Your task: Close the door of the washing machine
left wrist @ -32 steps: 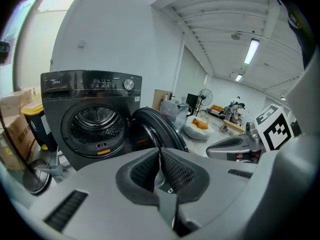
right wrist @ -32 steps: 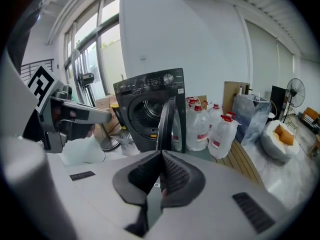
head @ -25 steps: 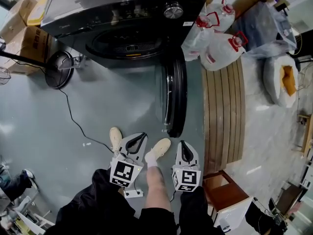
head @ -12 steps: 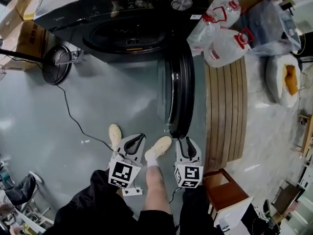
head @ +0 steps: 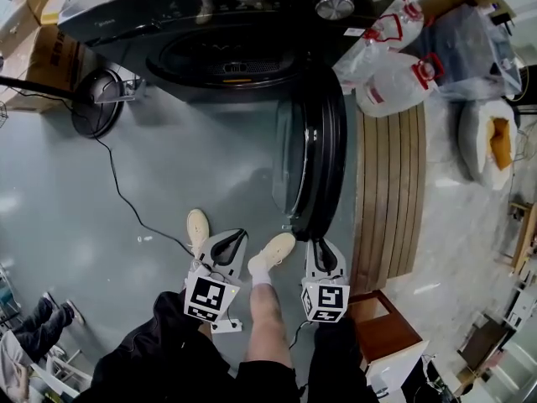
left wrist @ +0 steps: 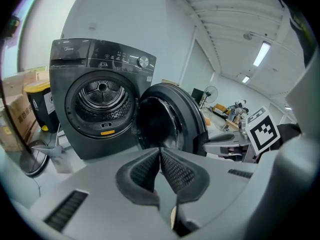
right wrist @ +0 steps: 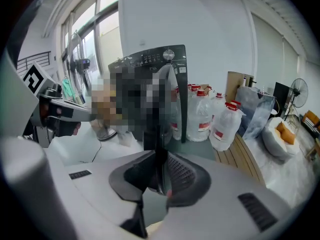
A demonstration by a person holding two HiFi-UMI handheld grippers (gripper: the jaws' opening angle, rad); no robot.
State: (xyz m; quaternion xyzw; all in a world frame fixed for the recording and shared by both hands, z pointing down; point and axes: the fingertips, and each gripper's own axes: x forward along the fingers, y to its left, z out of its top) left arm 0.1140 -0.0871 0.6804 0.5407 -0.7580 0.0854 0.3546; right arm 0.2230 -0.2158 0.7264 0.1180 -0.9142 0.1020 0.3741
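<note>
A dark grey washing machine (head: 210,23) stands at the top of the head view, its drum (left wrist: 102,96) uncovered. Its round door (head: 315,158) swings out toward me, seen edge-on. My right gripper (head: 322,254) sits at the door's near edge. In the right gripper view its jaws are closing, and the pads (right wrist: 182,176) flank the door's thin rim (right wrist: 179,109) on both sides. My left gripper (head: 231,240) hangs left of the door, apart from it. Its pads (left wrist: 175,169) meet at the tips with nothing between them.
Water jugs (head: 390,78) and a slatted wooden bench (head: 386,200) lie right of the door. A wooden box (head: 382,330) sits by my right gripper. A fan base (head: 96,112) with a cable (head: 126,208) and cardboard boxes (head: 50,49) are on the left. My shoes (head: 273,252) stand between the grippers.
The view has drawn closer to the machine and both grippers have sunk a little. The right gripper has come up to the door's near edge; the left stays shut.
</note>
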